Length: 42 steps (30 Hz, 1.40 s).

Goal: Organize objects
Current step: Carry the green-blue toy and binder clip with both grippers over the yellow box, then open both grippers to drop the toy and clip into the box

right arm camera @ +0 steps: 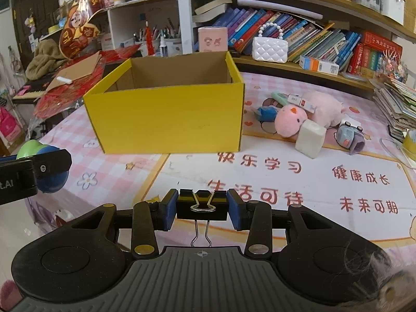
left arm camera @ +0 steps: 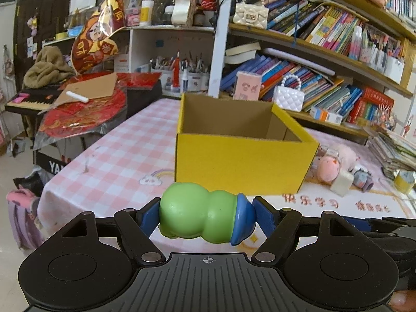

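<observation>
Both tongs are clamped — left tongs (left arm camera: 206,214) wide, right tongs (right arm camera: 202,205) narrower — each held level.

Glossy plastic toy (left arm camera: 205,214) (matt cardboard box (left arm camera: 241,161))

box (left arm camera: 244,166) floor hidden by its near wall, tape roll (right arm camera: 410,140) cut off at 3 o'clock, book spines (left arm camera: 325,28) unreadable
</observation>
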Each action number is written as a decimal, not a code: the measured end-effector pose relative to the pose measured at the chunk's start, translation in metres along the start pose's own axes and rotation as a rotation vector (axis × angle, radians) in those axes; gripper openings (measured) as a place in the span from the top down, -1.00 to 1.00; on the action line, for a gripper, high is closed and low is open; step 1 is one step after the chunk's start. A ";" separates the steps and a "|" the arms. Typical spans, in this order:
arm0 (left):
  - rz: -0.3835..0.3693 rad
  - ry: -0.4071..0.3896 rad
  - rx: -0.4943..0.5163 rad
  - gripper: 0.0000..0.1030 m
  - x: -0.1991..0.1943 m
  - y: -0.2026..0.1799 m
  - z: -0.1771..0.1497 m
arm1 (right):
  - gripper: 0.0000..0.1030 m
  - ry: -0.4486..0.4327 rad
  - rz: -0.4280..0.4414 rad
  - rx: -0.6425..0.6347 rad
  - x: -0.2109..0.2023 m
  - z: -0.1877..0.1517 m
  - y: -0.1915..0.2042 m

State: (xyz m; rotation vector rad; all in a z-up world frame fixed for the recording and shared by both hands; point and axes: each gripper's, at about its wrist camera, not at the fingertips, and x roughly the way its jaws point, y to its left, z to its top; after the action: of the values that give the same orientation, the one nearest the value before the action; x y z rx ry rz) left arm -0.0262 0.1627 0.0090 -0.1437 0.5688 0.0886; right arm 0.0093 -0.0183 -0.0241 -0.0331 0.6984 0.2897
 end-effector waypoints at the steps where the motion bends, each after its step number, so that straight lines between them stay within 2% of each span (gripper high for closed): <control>1: -0.005 -0.006 -0.001 -0.47 0.001 0.000 0.004 | 0.27 -0.009 0.001 0.003 0.001 0.004 -0.001; 10: 0.001 -0.108 -0.029 -0.48 0.025 0.000 0.062 | 0.27 -0.143 0.053 -0.043 0.018 0.067 -0.008; 16: 0.023 -0.130 -0.029 -0.48 0.063 -0.007 0.099 | 0.27 -0.219 0.102 -0.145 0.051 0.117 -0.012; 19: 0.042 -0.115 -0.020 -0.48 0.088 -0.012 0.111 | 0.27 -0.224 0.128 -0.214 0.075 0.138 -0.013; 26: 0.072 -0.029 -0.019 -0.49 0.146 -0.025 0.124 | 0.27 -0.129 0.190 -0.493 0.144 0.166 -0.002; 31: 0.100 0.021 -0.002 -0.49 0.177 -0.032 0.126 | 0.27 -0.059 0.207 -0.682 0.182 0.171 0.005; 37: 0.121 0.116 0.009 -0.49 0.208 -0.032 0.121 | 0.27 -0.023 0.244 -0.850 0.204 0.170 0.012; 42: 0.134 0.162 0.028 -0.50 0.220 -0.033 0.117 | 0.29 0.001 0.230 -0.952 0.217 0.168 0.016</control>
State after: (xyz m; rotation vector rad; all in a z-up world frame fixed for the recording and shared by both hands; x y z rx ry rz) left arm 0.2245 0.1588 -0.0097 -0.0858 0.7407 0.2008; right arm 0.2686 0.0727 -0.0333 -0.8622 0.5121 0.8234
